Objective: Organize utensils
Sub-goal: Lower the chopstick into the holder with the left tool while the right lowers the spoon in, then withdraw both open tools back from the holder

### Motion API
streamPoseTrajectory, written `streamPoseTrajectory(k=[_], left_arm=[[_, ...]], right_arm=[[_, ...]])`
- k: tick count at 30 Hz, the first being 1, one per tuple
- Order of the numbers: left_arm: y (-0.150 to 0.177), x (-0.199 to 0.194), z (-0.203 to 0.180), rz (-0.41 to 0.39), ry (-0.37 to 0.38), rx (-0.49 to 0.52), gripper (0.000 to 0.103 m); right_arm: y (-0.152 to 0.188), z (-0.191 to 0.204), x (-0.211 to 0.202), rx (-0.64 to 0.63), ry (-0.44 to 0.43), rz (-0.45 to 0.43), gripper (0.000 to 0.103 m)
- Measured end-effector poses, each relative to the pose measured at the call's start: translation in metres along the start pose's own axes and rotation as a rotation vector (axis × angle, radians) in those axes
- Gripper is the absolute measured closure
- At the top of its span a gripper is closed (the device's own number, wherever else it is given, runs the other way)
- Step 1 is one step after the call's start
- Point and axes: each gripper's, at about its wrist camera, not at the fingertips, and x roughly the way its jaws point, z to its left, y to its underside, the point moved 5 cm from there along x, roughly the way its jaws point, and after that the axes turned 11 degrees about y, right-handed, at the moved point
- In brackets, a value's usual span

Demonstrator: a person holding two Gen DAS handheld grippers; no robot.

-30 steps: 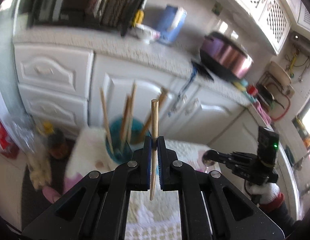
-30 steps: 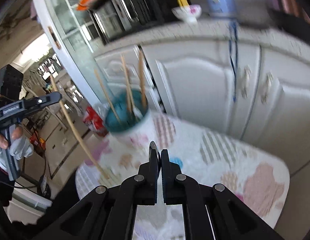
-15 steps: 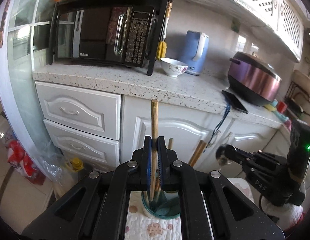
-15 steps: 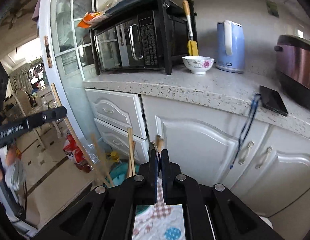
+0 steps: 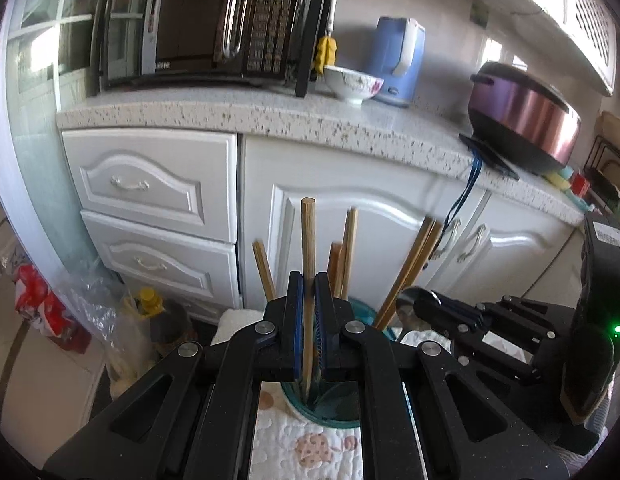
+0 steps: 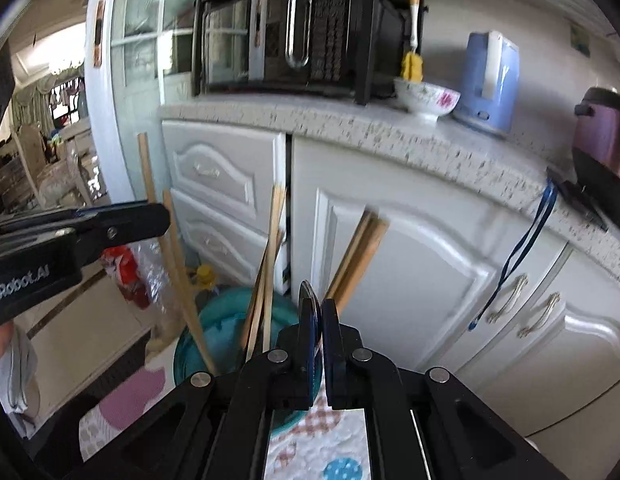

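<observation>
My left gripper (image 5: 308, 292) is shut on a wooden chopstick (image 5: 308, 240), held upright with its lower end inside a teal utensil cup (image 5: 322, 412). Several other chopsticks (image 5: 406, 268) lean in that cup. My right gripper (image 6: 318, 316) is shut on a thin metal spoon (image 6: 310, 300), seen edge-on, just right of the cup (image 6: 213, 320). In the left wrist view the spoon's bowl (image 5: 414, 298) shows at the right gripper's tip beside the cup. In the right wrist view the left gripper (image 6: 149, 220) holds its chopstick (image 6: 165, 240) over the cup.
The cup stands on a patterned quilted cloth (image 5: 310, 448) on a small table. Behind are white cabinets (image 5: 350, 208), a speckled countertop (image 5: 269, 116) with a microwave (image 5: 205, 20), bowl (image 5: 352, 82), blue kettle (image 5: 398, 60) and purple cooker (image 5: 522, 120). Bags and bottles (image 5: 69, 308) sit on the floor at left.
My left gripper has lowered the chopstick so its end is in the cup. My right gripper has come closer to the cup with the spoon.
</observation>
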Motion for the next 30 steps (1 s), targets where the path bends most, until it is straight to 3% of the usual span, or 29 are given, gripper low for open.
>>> streamPoseTrajectory(k=[5, 12, 16, 19, 22, 27, 30], left_arm=[[0.017, 0.014, -0.002, 0.047, -0.008, -0.007, 0.098], [0.021, 0.015, -0.005, 0.053, -0.014, -0.009, 0.098], [0.022, 0.013, -0.009, 0.059, -0.016, -0.001, 0.098], [0.023, 0.011, -0.011, 0.063, -0.023, 0.001, 0.098], [0.023, 0.006, -0.013, 0.053, -0.03, 0.006, 0.095], [0.023, -0.007, -0.015, 0.022, -0.038, 0.005, 0.075], [0.021, -0.017, -0.015, 0.001, -0.048, -0.003, 0.07]], right_arm=[[0.026, 0.004, 0.011, 0.018, -0.064, 0.092, 0.099], [0.038, 0.008, 0.01, 0.008, -0.108, 0.135, 0.099], [0.033, -0.003, -0.001, 0.074, -0.132, 0.121, 0.084], [0.032, -0.009, -0.009, 0.102, -0.136, 0.11, 0.082], [0.032, -0.013, -0.017, 0.128, -0.135, 0.105, 0.08], [0.032, -0.023, -0.029, 0.188, -0.138, 0.098, 0.075], [0.032, -0.026, -0.035, 0.207, -0.132, 0.096, 0.073]])
